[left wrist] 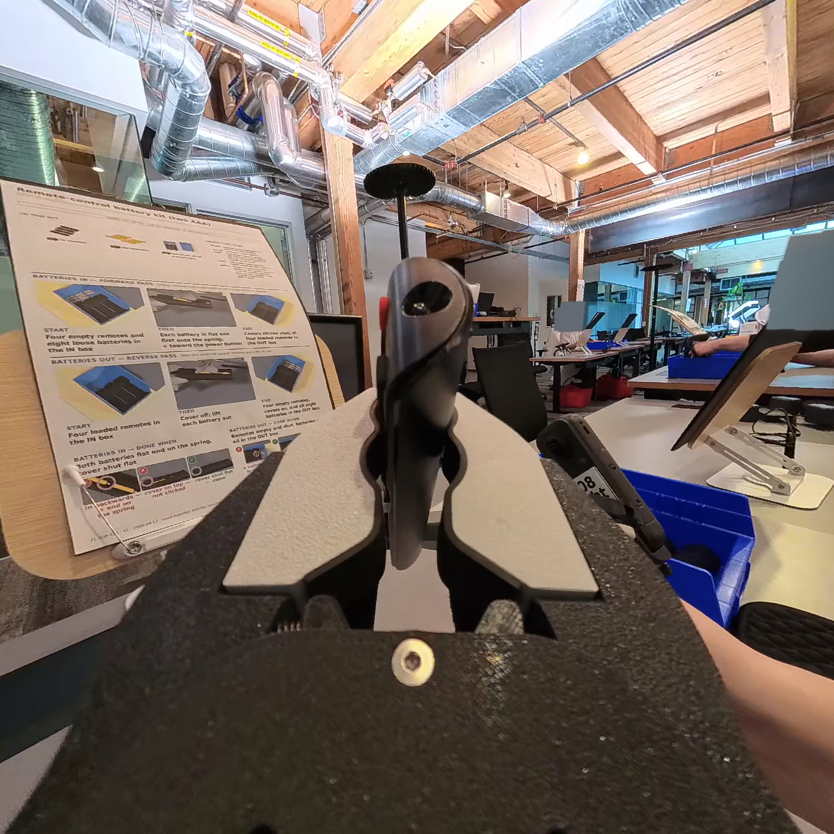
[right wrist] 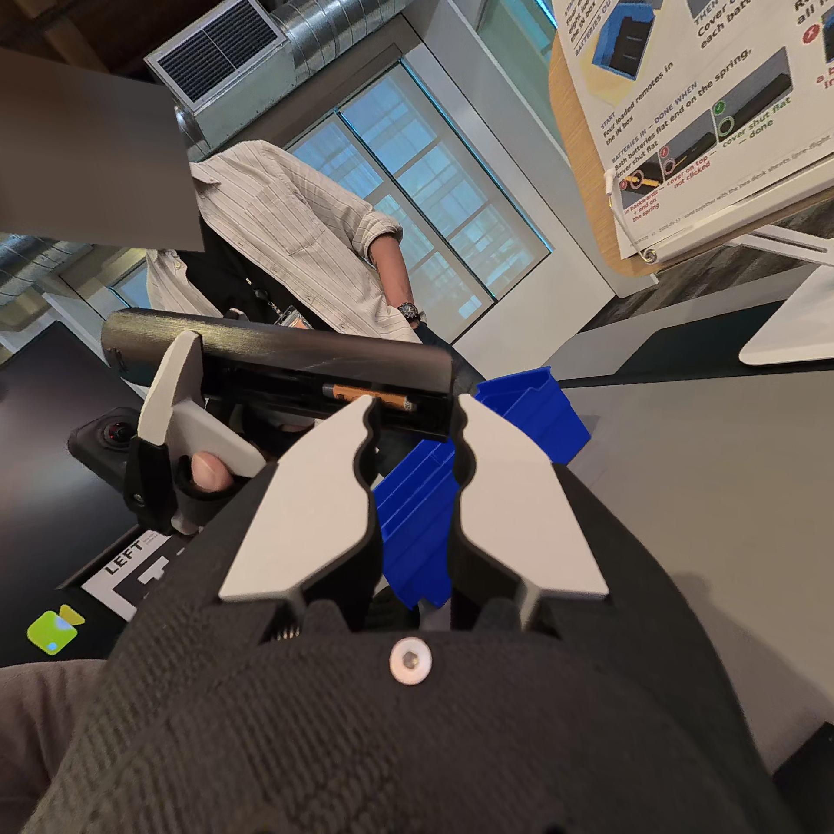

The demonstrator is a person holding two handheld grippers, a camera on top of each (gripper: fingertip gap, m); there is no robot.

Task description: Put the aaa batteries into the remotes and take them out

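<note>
Left wrist view: the left gripper (left wrist: 413, 456) has its jaws clamped on a dark remote (left wrist: 422, 383), which stands edge-on and upright at the centre of the frame, its rounded end up at 12 o'clock with a small red button on its left side. At 9 o'clock an instruction sheet (left wrist: 158, 361) leans on a wooden stand. At 4 o'clock sits a blue bin (left wrist: 704, 532) on the pale tabletop (left wrist: 789, 564), with the right gripper's camera housing just in front of it. A bare forearm enters at 5 o'clock.

Right wrist view: the right gripper (right wrist: 415, 406) has its jaws at a narrow gap, holding nothing, their tips right at the remote's (right wrist: 280, 352) open battery bay. The remote lies across the frame from 9 o'clock toward the centre, held near its left end by the left gripper (right wrist: 180, 406). One orange and black AAA battery (right wrist: 370, 397) lies in the bay, just behind the left jaw tip; the cover is off. The blue bin (right wrist: 519, 419) is below and behind, at 3 o'clock from the tips. A person in a striped shirt (right wrist: 289, 234) stands beyond, at 11 o'clock.

Judged from this, the battery is either being seated or about to be pulled; I cannot tell which. The risks: the remote is gripped at one end only, so a push at the bay could swing it in the left jaws. A shallow pinch on the round battery could let it spring out and roll off the tabletop instead of landing in the bin.
</note>
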